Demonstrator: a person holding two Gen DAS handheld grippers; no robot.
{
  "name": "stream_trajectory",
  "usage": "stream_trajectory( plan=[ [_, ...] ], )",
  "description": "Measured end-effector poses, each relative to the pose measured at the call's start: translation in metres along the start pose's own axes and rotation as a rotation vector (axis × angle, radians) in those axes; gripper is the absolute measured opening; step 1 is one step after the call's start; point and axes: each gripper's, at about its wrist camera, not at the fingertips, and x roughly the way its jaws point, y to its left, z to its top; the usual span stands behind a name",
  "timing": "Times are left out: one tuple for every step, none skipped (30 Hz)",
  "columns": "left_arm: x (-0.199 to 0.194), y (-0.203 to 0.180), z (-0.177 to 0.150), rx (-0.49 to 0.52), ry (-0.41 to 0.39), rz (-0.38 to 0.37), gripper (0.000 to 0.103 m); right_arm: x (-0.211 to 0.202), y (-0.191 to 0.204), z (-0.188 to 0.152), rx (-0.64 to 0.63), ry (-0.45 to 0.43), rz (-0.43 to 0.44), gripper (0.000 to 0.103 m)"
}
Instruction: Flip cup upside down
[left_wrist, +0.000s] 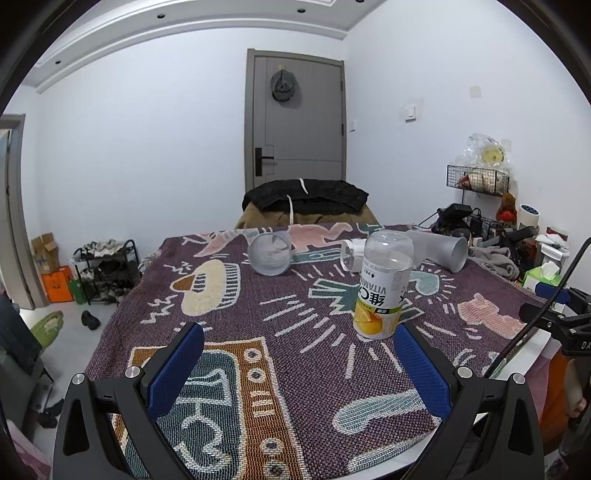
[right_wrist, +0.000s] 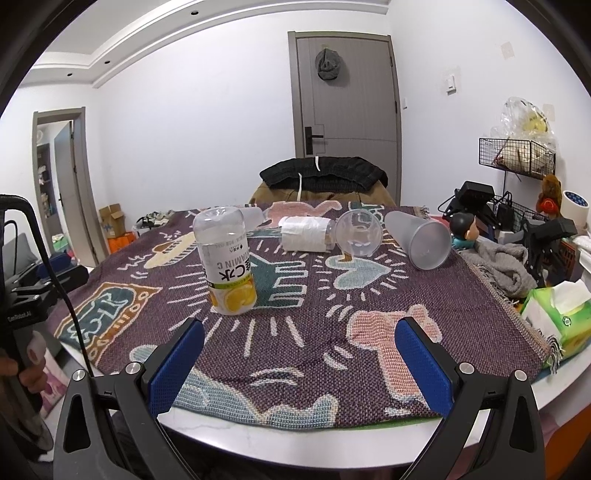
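Left gripper (left_wrist: 298, 363) is held level above the near edge of the patterned cloth (left_wrist: 295, 369), fingers pointing toward the grey door (left_wrist: 295, 122); its 2 blue pads (left_wrist: 176, 369) stand wide apart with nothing between them. Right gripper (right_wrist: 299, 363) takes the same low, forward-pointing pose over the white table rim (right_wrist: 295, 446), jaws likewise spread wide and holding nothing.

The vitamin C cup (left_wrist: 384, 284), cut from a drink bottle, stands inverted on the cloth, label upside down, just beyond the left gripper's right finger. Behind it lie 3 cups on their sides: a clear cup (left_wrist: 269, 254), a tape-wrapped cup (right_wrist: 314, 234) and a frosted cup (right_wrist: 421, 236). A tissue pack (right_wrist: 561, 317) rests at the right edge.
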Motion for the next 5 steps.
stream_trajectory(
  plan=[
    [0.0002, -0.0007, -0.0005, 0.002, -0.001, 0.0, 0.103, 0.0008, 0.0, -0.0001, 0.0, 0.002, -0.001, 0.103],
    [0.0001, -0.0018, -0.0007, 0.005, -0.001, -0.001, 0.103, 0.0011, -0.0003, -0.0004, 0.0, 0.003, -0.001, 0.103],
    [0.0006, -0.0019, -0.0008, 0.005, 0.0, -0.002, 0.103, 0.0011, 0.0, -0.0005, 0.0, 0.004, -0.001, 0.103],
    [0.001, -0.0024, -0.0009, 0.005, 0.0, -0.003, 0.103, 0.0007, 0.0002, -0.0005, 0.0, 0.004, -0.001, 0.103],
    [0.0014, -0.0026, -0.0011, 0.004, 0.001, -0.005, 0.103, 0.0007, 0.0004, -0.0006, -0.002, 0.002, -0.002, 0.103]
  ],
)
